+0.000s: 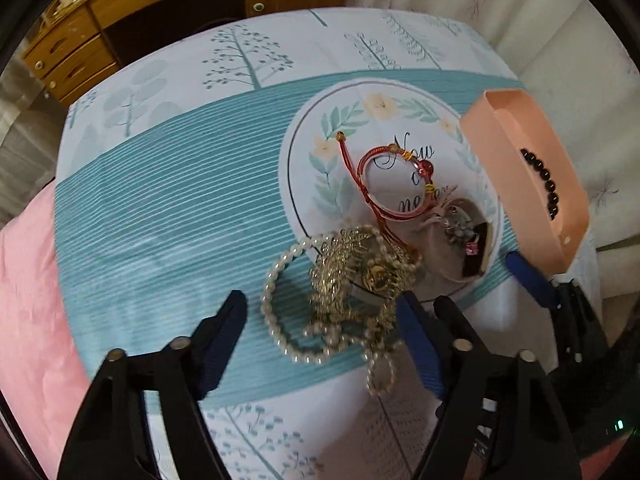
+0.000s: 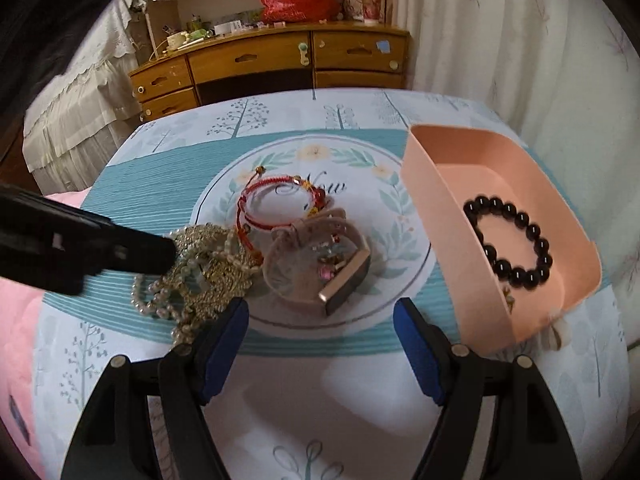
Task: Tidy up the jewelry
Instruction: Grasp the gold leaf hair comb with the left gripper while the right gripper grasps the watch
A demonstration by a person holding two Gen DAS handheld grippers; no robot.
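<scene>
Left wrist view showed my left claw (image 1: 322, 322) hanging jaws apart over the tangle of pearl strand (image 1: 280, 300) and gold chain (image 1: 352, 276), the pads on either side of the heap but not pressing on it. My right claw (image 2: 320, 320) was likewise spread, with nothing between its pads, aimed at the pale strap piece (image 2: 316, 264) on the round printed patch of the cloth (image 2: 120, 184) covering the counter. I judged the sorting barely begun: only the black bead bracelet (image 2: 510, 240) lay inside the peach box (image 2: 432, 208), which sat at the right side of the counter, well apart from the pile. Still loose on the cloth were the red cord bracelet (image 2: 276, 200), the strap piece beside it, and the pearl and gold tangle touching both. The chains looked knotted together, so I expected separating them would be the slow part.
</scene>
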